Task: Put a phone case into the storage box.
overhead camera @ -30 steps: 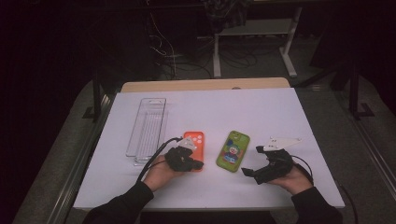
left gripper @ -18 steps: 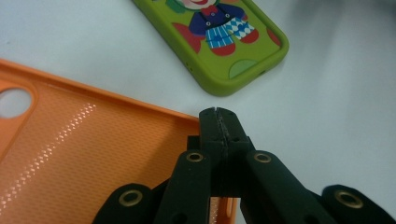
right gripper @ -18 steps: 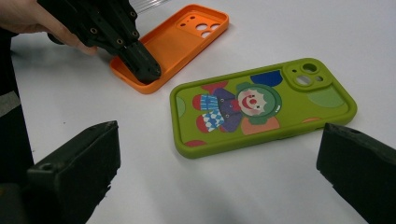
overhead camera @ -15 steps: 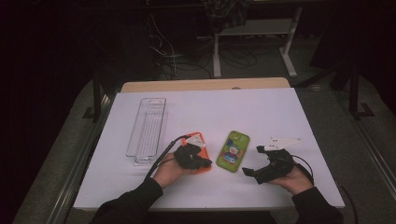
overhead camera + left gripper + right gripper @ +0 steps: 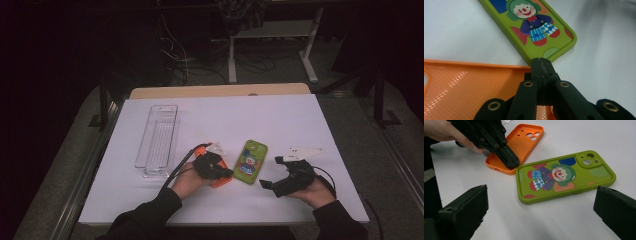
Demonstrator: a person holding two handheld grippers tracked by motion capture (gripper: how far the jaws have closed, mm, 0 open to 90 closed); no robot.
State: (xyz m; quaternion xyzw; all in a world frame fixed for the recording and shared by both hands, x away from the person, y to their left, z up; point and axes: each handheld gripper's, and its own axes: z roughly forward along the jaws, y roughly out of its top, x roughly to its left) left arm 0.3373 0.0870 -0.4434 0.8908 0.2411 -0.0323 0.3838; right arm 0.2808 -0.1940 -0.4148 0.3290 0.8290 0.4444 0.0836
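A green phone case (image 5: 251, 161) with a clown picture (image 5: 564, 176) lies flat on the white table. An orange phone case (image 5: 220, 181) lies hollow side up just to its left (image 5: 524, 140). My left gripper (image 5: 229, 173) is shut with nothing between its jaws. Its tip (image 5: 541, 65) sits at the orange case's (image 5: 461, 87) rim, right beside the green case's (image 5: 536, 22) bottom corner. My right gripper (image 5: 266, 186) rests low on the table to the right of the green case. It is open wide (image 5: 541, 203), and its jaws point at the green case from a short way off.
A long clear plastic tray (image 5: 157, 140) stands at the left of the white table (image 5: 250, 115). A wooden edge runs along the far side. Cables and a desk frame lie on the dark floor beyond.
My left gripper has slid right across the orange case, so its tip now sits at the rim next to the green case. The right gripper has stayed put.
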